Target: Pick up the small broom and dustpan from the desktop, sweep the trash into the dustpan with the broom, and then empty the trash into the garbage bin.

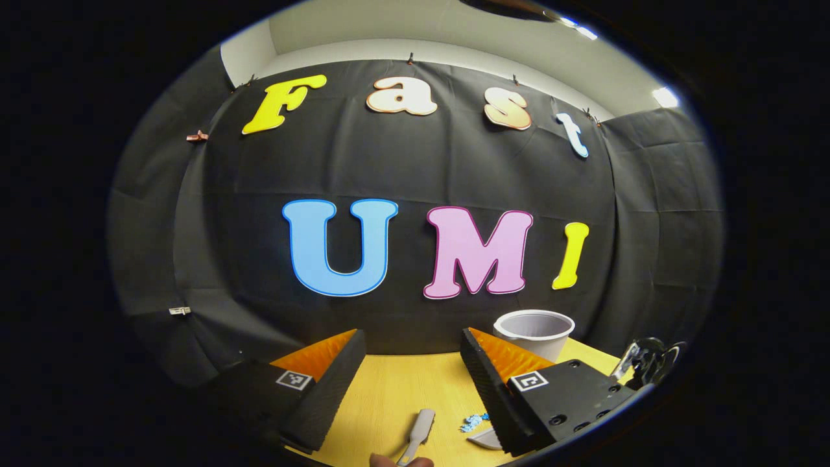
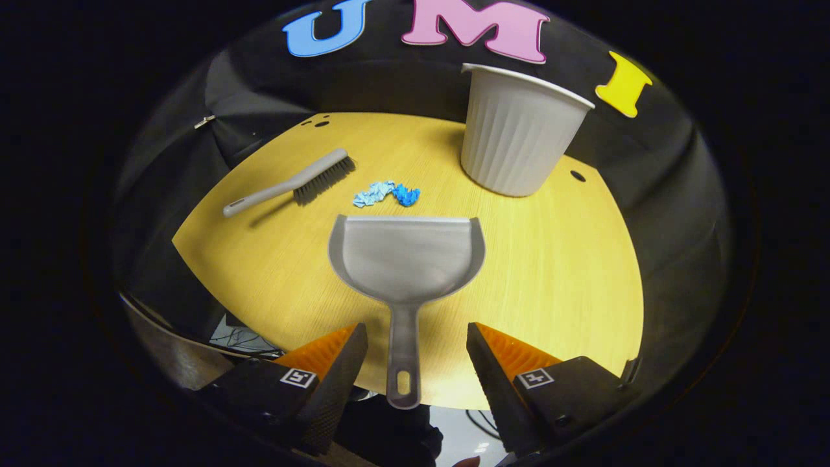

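Note:
In the right gripper view a grey dustpan lies flat on the wooden desktop, its handle pointing between the fingers of my open right gripper, which hovers just above the handle end. Crumpled blue paper trash lies just past the pan's mouth. A grey small broom lies to the left, bristles toward the trash. A white ribbed garbage bin stands at the back right. In the left gripper view my left gripper is open and raised, with the broom handle, trash and bin below.
The black booth wall rises behind the desk. The desk's near edge drops to cables and floor below. A shiny clamp-like object sits at the desk's far right in the left gripper view.

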Tool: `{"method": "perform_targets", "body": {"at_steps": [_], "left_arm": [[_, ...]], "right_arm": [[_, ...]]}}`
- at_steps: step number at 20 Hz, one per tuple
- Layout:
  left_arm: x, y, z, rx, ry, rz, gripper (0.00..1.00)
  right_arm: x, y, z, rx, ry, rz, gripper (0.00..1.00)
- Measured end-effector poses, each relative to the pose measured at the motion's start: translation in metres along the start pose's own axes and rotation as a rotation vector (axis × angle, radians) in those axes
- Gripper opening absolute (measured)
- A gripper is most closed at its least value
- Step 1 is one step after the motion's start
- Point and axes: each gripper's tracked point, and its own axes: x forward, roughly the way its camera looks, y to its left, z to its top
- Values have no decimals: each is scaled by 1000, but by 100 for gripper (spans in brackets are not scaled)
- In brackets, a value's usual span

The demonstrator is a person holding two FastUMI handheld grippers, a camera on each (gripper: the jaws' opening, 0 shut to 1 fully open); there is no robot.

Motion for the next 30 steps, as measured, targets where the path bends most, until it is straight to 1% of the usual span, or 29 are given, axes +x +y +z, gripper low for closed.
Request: {"method": "perform_targets", "body": {"at_steps": [3, 7, 11, 13, 15, 16, 17, 18, 19, 20, 21, 22, 23, 24, 25, 26, 27, 28, 29, 30], "left_arm": [[0, 7, -1, -1, 2, 14, 95], [-1, 16, -6, -8, 9, 30, 95], [-2, 26, -16, -42, 30, 49, 95], [-2, 29, -21, -50, 39, 53, 95], [-2, 32, -28, -52, 52, 56, 95], [-1, 32, -31, -55, 60, 56, 95], [-1, 33, -36, -57, 68, 59, 95], [0, 33, -41, -60, 81, 64, 95], [0, 31, -48, -61, 95, 66, 95], [1, 29, -53, -59, 108, 67, 95], [2, 27, -61, -53, 121, 66, 95], [4, 25, -69, -43, 135, 67, 95], [5, 23, -75, -36, 146, 71, 95], [8, 21, -82, -36, 158, 71, 95], [10, 17, -91, -40, 172, 64, 95], [13, 14, -98, -47, 186, 59, 95], [17, 10, -106, -60, 199, 54, 95], [19, 7, -113, -79, 211, 45, 96], [22, 2, -122, -97, 230, 34, 96], [25, -2, -134, -110, 258, 23, 95]], "right_arm": [[27, -1, -11, -12, 80, -19, 95], [59, 10, -26, 12, 165, 1, 90], [75, 14, -18, 39, 174, 8, 87], [82, 14, -14, 51, 176, 8, 84], [87, 13, -15, 32, 194, 21, 80], [87, 12, -13, 30, 188, 29, 73], [87, 10, -13, 24, 191, 32, 60], [86, 9, -13, 16, 194, 40, 46], [87, 8, -15, -8, 203, 53, 39], [87, 7, -14, -35, 196, 67, 39], [89, 7, -14, -62, 187, 84, 34], [87, 7, -16, -85, 191, 102, 39], [88, 7, -19, -102, 204, 119, 39], [84, 7, -22, -116, 229, 140, 43], [81, 3, -22, -133, 229, 143, 39], [82, 0, -23, -146, 227, 147, 38], [80, -3, -25, -152, 233, 152, 43], [78, -5, -24, -165, 229, 159, 42], [76, -8, -22, -185, 220, 165, 37], [75, -11, -21, -207, 217, 172, 42]]}}
